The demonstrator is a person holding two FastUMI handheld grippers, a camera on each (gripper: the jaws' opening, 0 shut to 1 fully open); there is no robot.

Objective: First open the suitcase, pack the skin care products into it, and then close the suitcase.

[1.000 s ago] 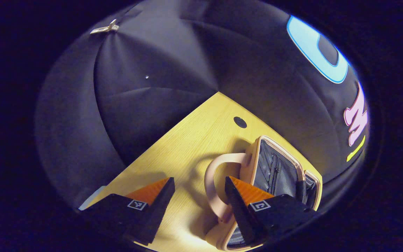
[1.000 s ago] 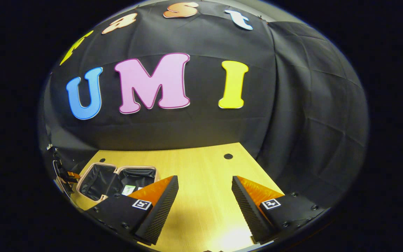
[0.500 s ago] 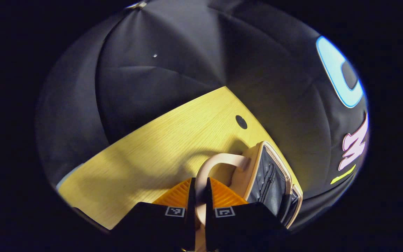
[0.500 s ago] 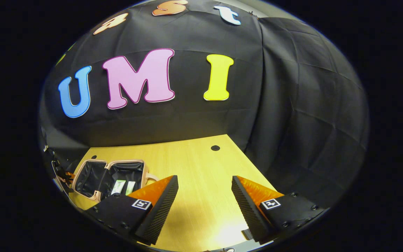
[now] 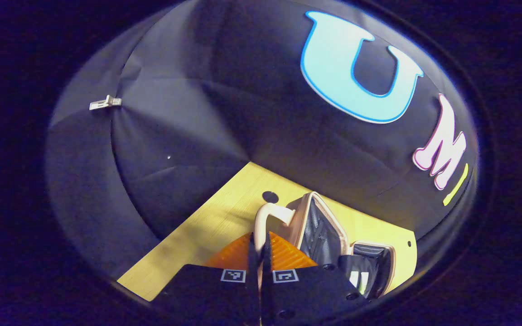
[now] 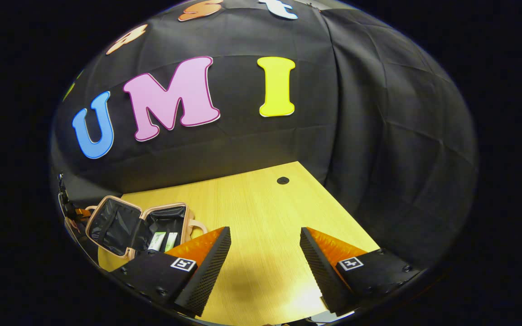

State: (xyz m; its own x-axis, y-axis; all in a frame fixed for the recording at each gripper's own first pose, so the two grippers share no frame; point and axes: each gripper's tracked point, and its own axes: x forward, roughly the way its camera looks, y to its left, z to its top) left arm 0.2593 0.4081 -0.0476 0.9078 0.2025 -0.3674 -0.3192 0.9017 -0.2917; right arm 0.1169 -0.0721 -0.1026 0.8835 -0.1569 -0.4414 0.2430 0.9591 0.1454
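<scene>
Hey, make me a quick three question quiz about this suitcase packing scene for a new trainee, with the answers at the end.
1. True or false: the left gripper is shut on the suitcase handle.
2. Is the right gripper open or shut?
3. What lies inside the open suitcase? A) skin care tubes B) a shoe C) nothing

Key: 1 true; 2 open, over the bare table; 3 A.

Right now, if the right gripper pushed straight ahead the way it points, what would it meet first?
Probably the bare table: the open right gripper points down over it, nothing between the fingers. The suitcase sits off to its left, out of line. Depth is uncertain.
</scene>
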